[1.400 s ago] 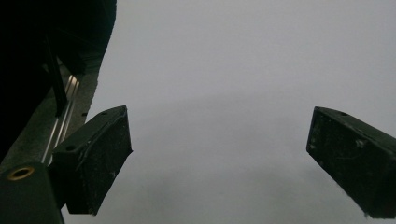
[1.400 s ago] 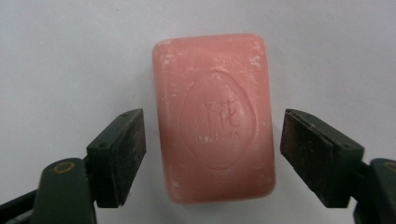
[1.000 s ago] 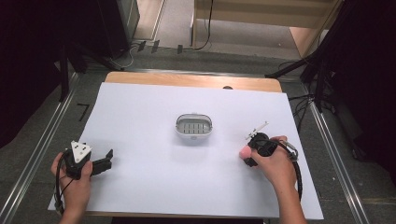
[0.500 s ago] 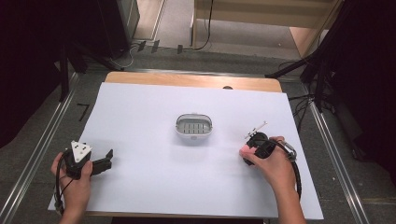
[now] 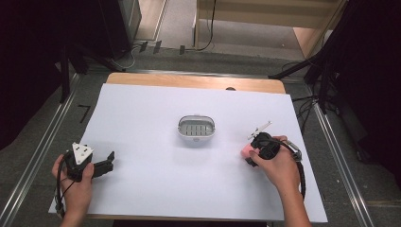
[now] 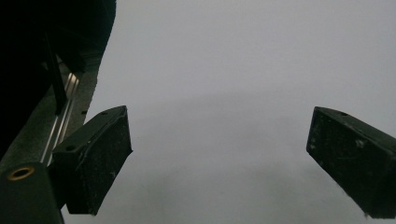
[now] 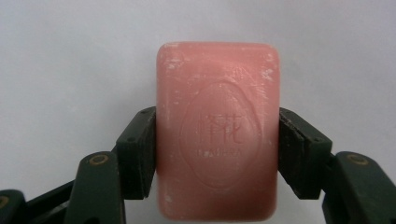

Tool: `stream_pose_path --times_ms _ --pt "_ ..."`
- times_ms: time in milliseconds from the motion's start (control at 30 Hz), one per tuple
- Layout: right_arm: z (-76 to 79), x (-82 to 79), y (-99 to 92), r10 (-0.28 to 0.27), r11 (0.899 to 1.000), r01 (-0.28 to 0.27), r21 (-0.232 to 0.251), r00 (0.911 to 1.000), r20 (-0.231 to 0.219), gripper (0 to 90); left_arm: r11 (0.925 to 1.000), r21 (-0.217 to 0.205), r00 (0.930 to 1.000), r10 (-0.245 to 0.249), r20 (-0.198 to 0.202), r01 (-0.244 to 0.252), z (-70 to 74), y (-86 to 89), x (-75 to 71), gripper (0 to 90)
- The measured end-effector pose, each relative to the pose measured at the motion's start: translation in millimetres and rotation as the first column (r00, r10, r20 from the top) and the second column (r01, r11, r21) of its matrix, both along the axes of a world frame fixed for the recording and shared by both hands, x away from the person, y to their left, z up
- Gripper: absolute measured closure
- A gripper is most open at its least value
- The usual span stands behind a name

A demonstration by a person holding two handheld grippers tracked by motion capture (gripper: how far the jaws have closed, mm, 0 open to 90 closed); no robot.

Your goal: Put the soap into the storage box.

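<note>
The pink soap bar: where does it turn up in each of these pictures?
High view: the soap bar peeks out at the right gripper, right of the soap dish.
Left gripper view: not in it.
Right gripper view: the bar fills the centre, jaws pressed on both sides.
Shared landmark: the white tabletop.

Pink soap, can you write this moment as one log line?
right hand-held gripper: shut on pink soap | left hand-held gripper: open | soap dish: empty

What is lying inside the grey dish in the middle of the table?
The grey dish holds nothing visible: the high view shows only its slotted floor. What lies beneath those slots cannot be seen.
</note>
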State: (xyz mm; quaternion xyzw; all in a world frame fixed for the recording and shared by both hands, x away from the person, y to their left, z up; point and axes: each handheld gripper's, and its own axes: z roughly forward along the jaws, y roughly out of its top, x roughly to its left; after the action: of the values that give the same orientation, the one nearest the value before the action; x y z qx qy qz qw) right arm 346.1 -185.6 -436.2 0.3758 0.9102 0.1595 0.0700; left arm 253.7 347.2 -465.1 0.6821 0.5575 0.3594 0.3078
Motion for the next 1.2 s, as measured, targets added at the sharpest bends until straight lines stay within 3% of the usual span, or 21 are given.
stream_pose_path --times_ms 200,233,367,500,567,900,967,1000,1033,1133,1200 --pt "14.5 0.7 6.7 0.099 0.995 -0.099 0.008 0.9944 0.037 38.9 1.0 0.001 1.0 -0.001 -0.002 0.001 0.1 0.3 0.1 7.1" --pt "19.0 2.2 10.4 0.137 0.99 -0.138 0.012 0.9897 0.041 39.0 1.0 0.003 1.0 -0.002 -0.002 0.002 0.0 0.1 0.2 7.1" --pt "23.8 7.4 17.9 0.207 0.978 -0.208 0.012 0.9766 0.057 38.9 1.0 0.002 1.0 -0.003 -0.001 0.003 0.0 0.2 0.1 7.1" --pt "26.4 11.9 25.5 0.244 0.97 -0.244 0.006 0.9681 0.058 39.0 1.0 0.002 1.0 -0.002 -0.003 0.002 -0.1 0.1 0.4 7.1" --pt "29.2 15.4 33.3 0.281 0.96 -0.281 0.003 0.9575 0.067 39.0 1.0 0.002 1.0 -0.002 -0.003 0.002 -0.1 0.1 0.4 7.1" --pt "38.3 23.4 55.8 0.348 0.937 -0.349 -0.001 0.933 0.093 39.0 0.9999 -0.011 1.0 -0.002 0.0 0.002 0.0 0.9 0.4 7.1" --pt "41.2 26.1 61.8 0.376 0.925 -0.379 0.016 0.9219 0.095 39.0 0.9999 -0.011 1.0 -0.002 -0.001 0.002 0.1 1.0 0.5 7.1" --pt "41.2 26.1 61.8 0.376 0.925 -0.379 0.016 0.9219 0.095 39.0 0.9999 -0.011 1.0 -0.002 -0.002 0.002 0.1 1.1 0.5 7.1" --pt "42.1 28.1 66.0 0.404 0.913 -0.407 0.011 0.9096 0.097 39.0 0.9999 -0.01 1.0 -0.002 -0.004 0.002 0.2 1.1 0.5 7.1" --pt "42.7 29.1 70.2 0.405 0.913 -0.408 0.01 0.9094 0.093 39.0 0.9999 -0.011 1.0 -0.002 -0.004 0.002 0.0 1.1 1.0 7.1" --pt "42.4 32.4 75.8 0.425 0.904 -0.428 0.014 0.9001 0.096 39.0 0.9999 -0.012 1.0 -0.002 -0.006 0.001 0.1 1.3 0.9 7.1"
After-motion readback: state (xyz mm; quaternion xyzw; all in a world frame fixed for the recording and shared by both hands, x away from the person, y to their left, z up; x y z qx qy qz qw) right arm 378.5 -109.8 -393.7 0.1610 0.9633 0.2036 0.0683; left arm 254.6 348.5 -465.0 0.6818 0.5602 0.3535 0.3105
